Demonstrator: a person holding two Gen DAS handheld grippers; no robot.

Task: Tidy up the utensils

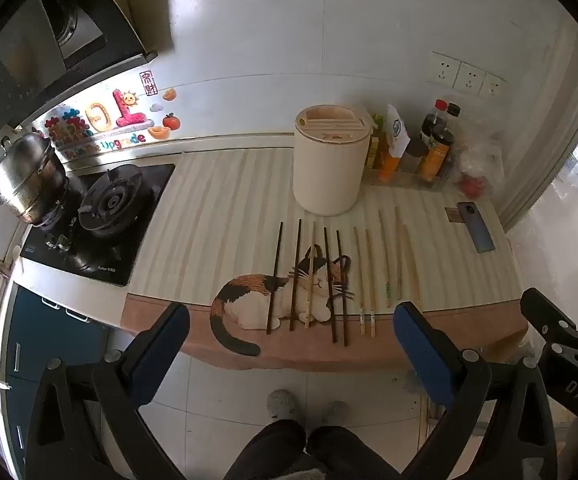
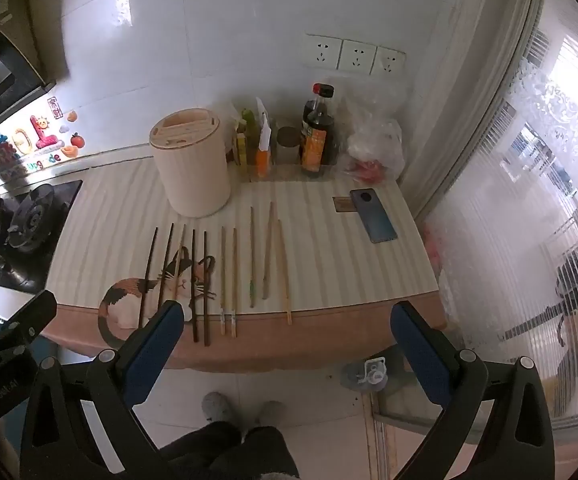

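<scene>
A: Where did the chopsticks (image 1: 309, 276) lie?
B: In a row on the striped mat (image 1: 217, 216) at the near edge of the counter (image 2: 249, 344), dark ones to the left over the cat picture (image 1: 273, 300), pale ones to the right.
A: And the holder?
B: The cream utensil holder (image 1: 331, 164) stood upright just beyond them, bottles (image 2: 319, 136) to its right, a phone (image 2: 373, 216) far right, the stove (image 1: 105, 216) at the left.
A: The grippers?
B: The left gripper (image 1: 291, 344) and the right gripper (image 2: 285, 340) both hung short of the counter, jaws wide apart, holding nothing.
</scene>
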